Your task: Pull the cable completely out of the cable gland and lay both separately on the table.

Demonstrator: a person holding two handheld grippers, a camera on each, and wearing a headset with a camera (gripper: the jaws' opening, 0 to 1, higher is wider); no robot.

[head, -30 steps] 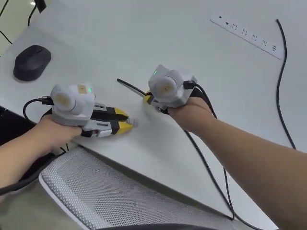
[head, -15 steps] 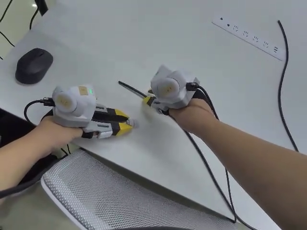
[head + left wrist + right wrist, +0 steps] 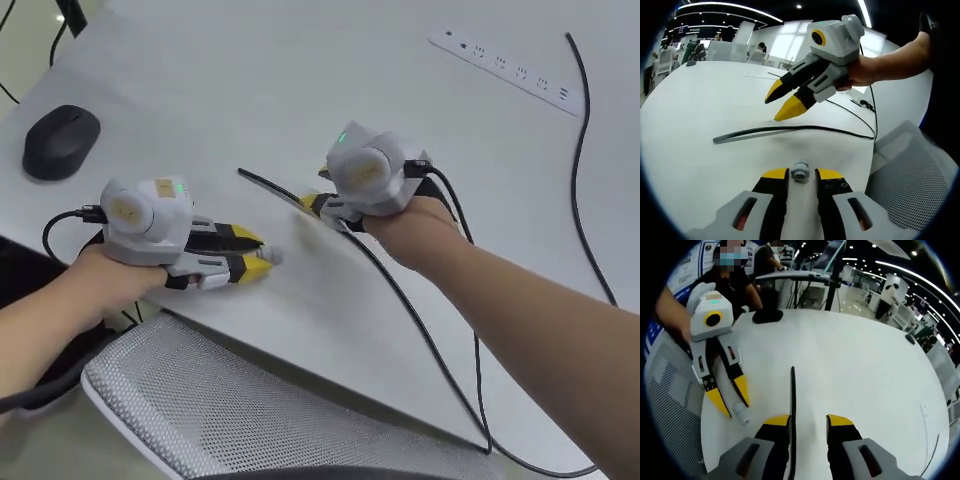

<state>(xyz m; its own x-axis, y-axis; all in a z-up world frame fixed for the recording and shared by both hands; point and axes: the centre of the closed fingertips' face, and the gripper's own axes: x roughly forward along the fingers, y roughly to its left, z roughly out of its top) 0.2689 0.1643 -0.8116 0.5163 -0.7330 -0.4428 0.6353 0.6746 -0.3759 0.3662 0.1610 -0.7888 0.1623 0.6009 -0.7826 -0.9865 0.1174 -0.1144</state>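
Setting the gland point(image 3: 800, 170) down well probably called for easing the left claw point(image 3: 255, 252) apart slowly and low over the table point(image 3: 300, 60), so the gland would not roll toward the cable point(image 3: 790, 129). The left claw's tips bracketed the gland with a narrow gap; whether they pinched it could not be told. The cable lay free just beyond the gland. To the right, the right claw point(image 3: 771, 110) hovered above it, slightly parted, holding nothing.

Looks like an open-plan office. Big white desk point(image 3: 250, 70) with a computer mouse point(image 3: 61, 142) and a power strip point(image 3: 505, 72) on top, grey mesh chair point(image 3: 230, 410) at the edge. Long ceiling light strips point(image 3: 900, 267) overhead, other people point(image 3: 761, 47) sitting way in the back.
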